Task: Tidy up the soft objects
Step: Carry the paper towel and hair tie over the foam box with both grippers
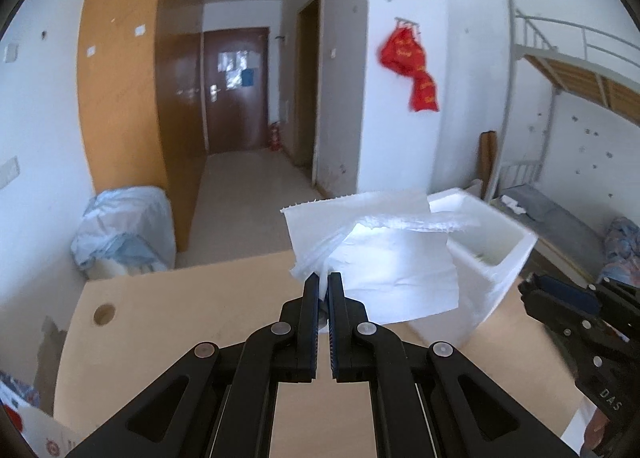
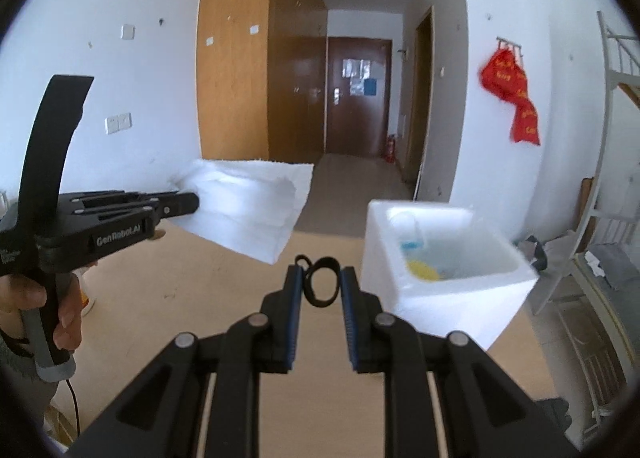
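My left gripper (image 1: 323, 278) is shut on a white paper towel (image 1: 384, 250) and holds it in the air above the wooden table (image 1: 180, 322), left of the white foam box (image 1: 496, 258). In the right wrist view the left gripper (image 2: 192, 203) shows at the left with the paper towel (image 2: 252, 209) hanging from it. My right gripper (image 2: 320, 278) is shut on a black hair tie (image 2: 322, 282), a round loop pinched between the pads, above the table (image 2: 224, 298) beside the foam box (image 2: 448, 278). The box holds blue and yellow items (image 2: 424, 262).
A wooden wardrobe (image 1: 124, 97) and a hallway with a brown door (image 1: 236, 89) lie ahead. A covered bundle (image 1: 124, 234) sits on the floor at left. A metal bunk bed (image 1: 568, 105) stands at right. The table has a round cable hole (image 1: 104, 314).
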`<action>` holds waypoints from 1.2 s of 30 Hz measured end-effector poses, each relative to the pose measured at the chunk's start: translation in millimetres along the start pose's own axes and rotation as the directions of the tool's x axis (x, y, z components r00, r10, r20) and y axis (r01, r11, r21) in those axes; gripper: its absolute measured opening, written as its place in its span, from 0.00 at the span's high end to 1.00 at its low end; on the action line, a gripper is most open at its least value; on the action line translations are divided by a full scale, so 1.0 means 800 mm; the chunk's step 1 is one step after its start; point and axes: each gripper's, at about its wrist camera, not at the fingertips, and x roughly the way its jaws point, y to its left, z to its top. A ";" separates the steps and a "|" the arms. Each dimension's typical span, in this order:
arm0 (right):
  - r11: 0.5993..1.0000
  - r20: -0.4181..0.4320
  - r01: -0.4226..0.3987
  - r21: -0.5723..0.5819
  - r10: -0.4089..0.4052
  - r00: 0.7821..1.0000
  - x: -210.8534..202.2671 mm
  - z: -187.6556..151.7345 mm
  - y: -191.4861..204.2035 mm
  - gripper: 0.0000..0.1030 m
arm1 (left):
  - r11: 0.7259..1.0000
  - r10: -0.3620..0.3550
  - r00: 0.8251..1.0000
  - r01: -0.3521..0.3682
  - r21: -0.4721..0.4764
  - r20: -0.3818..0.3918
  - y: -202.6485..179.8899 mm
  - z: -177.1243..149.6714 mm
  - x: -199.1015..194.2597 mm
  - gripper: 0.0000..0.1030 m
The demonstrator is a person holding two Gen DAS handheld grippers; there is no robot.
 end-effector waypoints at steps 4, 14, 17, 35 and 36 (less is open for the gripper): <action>0.999 0.030 0.053 0.014 -0.053 0.998 -0.003 0.011 -0.023 0.78 | 0.999 -0.038 0.999 0.037 0.033 0.030 -0.024 0.022 -0.001 0.96; 0.986 0.016 0.134 0.100 -0.136 0.991 0.026 0.027 -0.092 0.78 | 0.987 -0.153 0.988 0.152 0.044 0.022 -0.075 0.058 0.039 0.96; 0.983 0.000 0.140 0.123 -0.141 0.990 0.039 0.028 -0.108 0.78 | 0.987 -0.153 0.988 0.153 0.046 0.011 -0.086 0.064 0.061 0.96; 0.977 -0.099 0.121 0.173 -0.105 0.990 0.100 0.017 -0.148 0.77 | 0.986 -0.162 0.986 0.163 0.021 -0.036 -0.084 0.065 0.110 0.96; 0.976 -0.098 0.116 0.184 -0.099 0.990 0.100 0.017 -0.151 0.77 | 0.987 -0.160 0.986 0.161 0.023 -0.037 -0.084 0.065 0.111 0.96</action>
